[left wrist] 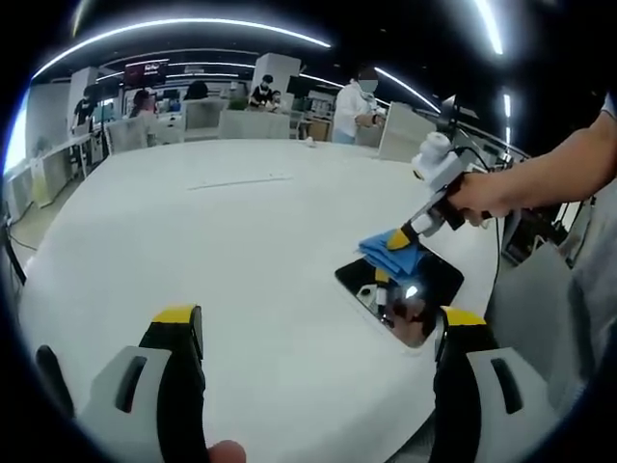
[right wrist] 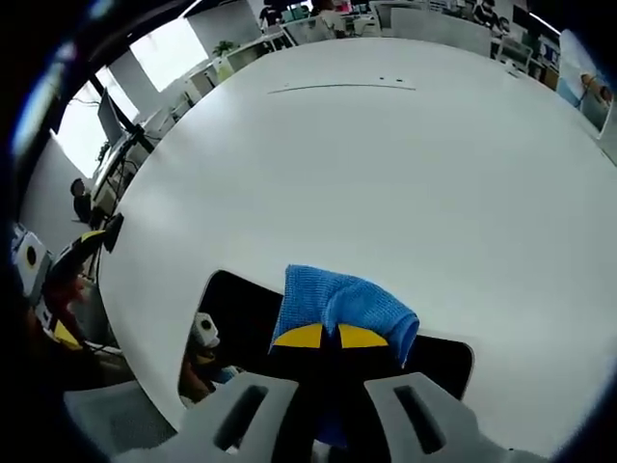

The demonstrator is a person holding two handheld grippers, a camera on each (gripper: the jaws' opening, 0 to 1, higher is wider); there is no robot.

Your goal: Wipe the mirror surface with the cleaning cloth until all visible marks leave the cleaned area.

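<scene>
A: Start at the left of the left gripper view. What's there?

B: Desks, chairs and several people stand far off at the room's edge, under long ceiling lights. The wide white tabletop (left wrist: 251, 251) spreads from there to the near side. At the bottom, the left gripper (left wrist: 318, 333) rises with its yellow-tipped fingers (left wrist: 176, 315) spread wide apart, nothing between them, hovering above the tabletop.

A: And further right?

B: The mirror (left wrist: 405, 289) lies flat near the tabletop's right edge, a dark rectangle with reflections in it. The blue cleaning cloth (left wrist: 390, 253) rests on its far left corner. The right gripper (left wrist: 400, 238) comes down from the upper right, held by a person's hand (left wrist: 479, 198), and its fingers are closed on the cloth.

A: Now the right gripper view, same order.

B: At the far left, beyond the tabletop's edge, the left gripper (right wrist: 77, 253) shows dimly with a yellow tip; I cannot tell its state from here. Then the mirror (right wrist: 241, 318) lies at the near edge of the tabletop (right wrist: 386, 174). The cleaning cloth (right wrist: 347, 299) lies bunched across the mirror's far edge, partly on the white surface. The right gripper (right wrist: 337, 336) has its yellow fingertips (right wrist: 301, 335) pressed together, clamped on the cloth's near side.
</scene>
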